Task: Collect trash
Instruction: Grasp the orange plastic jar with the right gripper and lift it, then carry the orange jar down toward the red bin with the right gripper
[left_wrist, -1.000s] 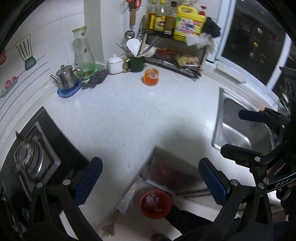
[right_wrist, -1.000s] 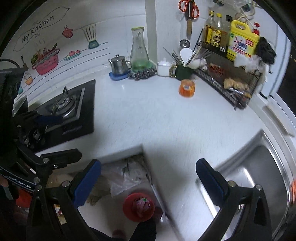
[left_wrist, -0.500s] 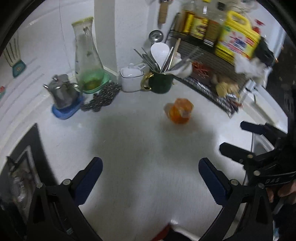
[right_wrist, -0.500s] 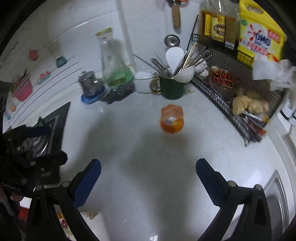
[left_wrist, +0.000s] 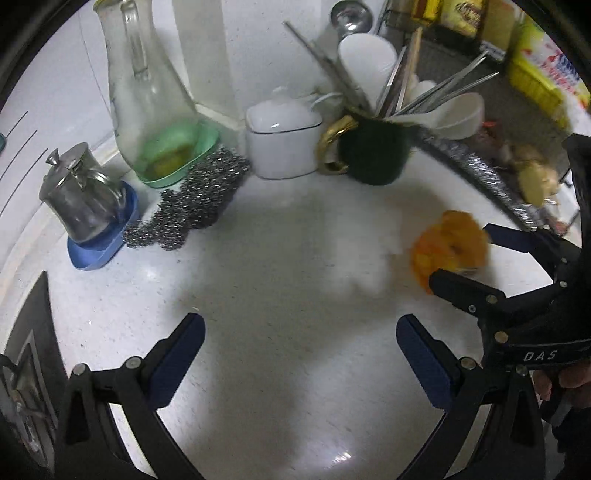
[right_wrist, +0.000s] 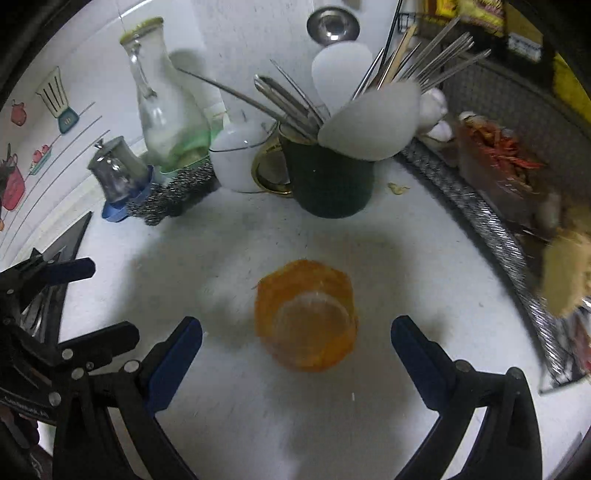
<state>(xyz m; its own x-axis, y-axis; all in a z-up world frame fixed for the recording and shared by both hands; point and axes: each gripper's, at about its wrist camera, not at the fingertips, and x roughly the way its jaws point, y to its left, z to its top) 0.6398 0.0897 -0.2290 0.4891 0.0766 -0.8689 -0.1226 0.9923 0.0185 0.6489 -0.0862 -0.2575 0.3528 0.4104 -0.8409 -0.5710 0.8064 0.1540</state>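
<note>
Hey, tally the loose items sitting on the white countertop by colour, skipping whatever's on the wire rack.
Orange: 1, crumpled orange plastic cup
Green: 1, dark green mug
White: 1, white lidded ceramic pot
Silver: 2, steel teapot, steel wool scourer
Clear: 1, glass carafe
Total: 6

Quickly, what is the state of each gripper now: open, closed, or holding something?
Left gripper: open, holding nothing, over bare counter.
Right gripper: open, holding nothing; the orange cup stands between its fingers, not gripped.
</note>
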